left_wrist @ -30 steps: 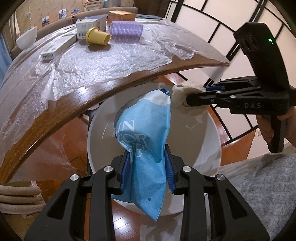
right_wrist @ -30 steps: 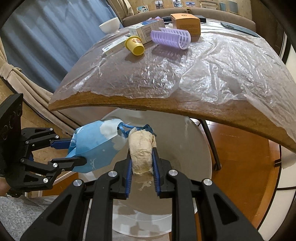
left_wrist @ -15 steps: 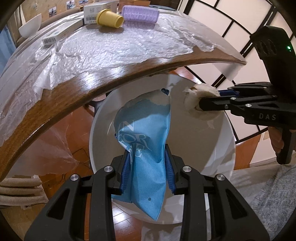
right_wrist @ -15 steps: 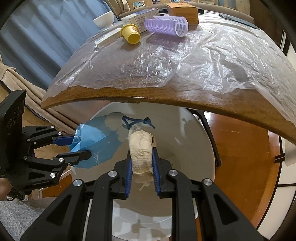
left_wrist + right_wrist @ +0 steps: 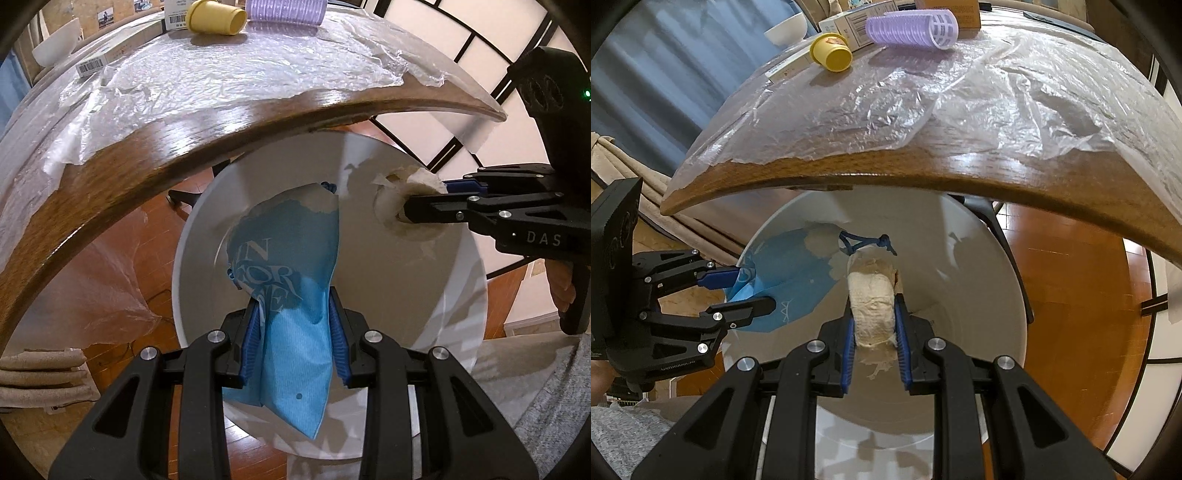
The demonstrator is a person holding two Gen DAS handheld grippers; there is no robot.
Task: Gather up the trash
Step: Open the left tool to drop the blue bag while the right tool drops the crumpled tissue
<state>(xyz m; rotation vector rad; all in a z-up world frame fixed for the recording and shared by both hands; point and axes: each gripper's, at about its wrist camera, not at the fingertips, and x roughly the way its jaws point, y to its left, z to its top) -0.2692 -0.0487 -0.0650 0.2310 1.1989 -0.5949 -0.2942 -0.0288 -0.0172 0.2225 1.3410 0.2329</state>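
Observation:
My left gripper (image 5: 295, 321) is shut on a crumpled blue paper bag (image 5: 291, 266) and holds it over the open mouth of a white trash bin (image 5: 461, 288). My right gripper (image 5: 874, 325) is shut on a wad of beige tissue (image 5: 872, 299) and holds it over the same bin (image 5: 990, 295). In the left wrist view the right gripper (image 5: 417, 206) comes in from the right with the tissue (image 5: 391, 195). In the right wrist view the left gripper (image 5: 753, 288) comes in from the left with the blue bag (image 5: 790, 280).
The bin stands under the edge of a wooden table (image 5: 923, 173) covered with clear plastic film (image 5: 997, 96). On the table are a yellow cup (image 5: 833, 51), a purple hair roller (image 5: 912, 27), boxes (image 5: 849, 22) and a white bowl (image 5: 786, 27). Wooden floor (image 5: 1071, 288) lies around.
Both grippers have moved down and forward, closer over the bin's mouth, each still holding its piece. The table edge now sits higher in both views.

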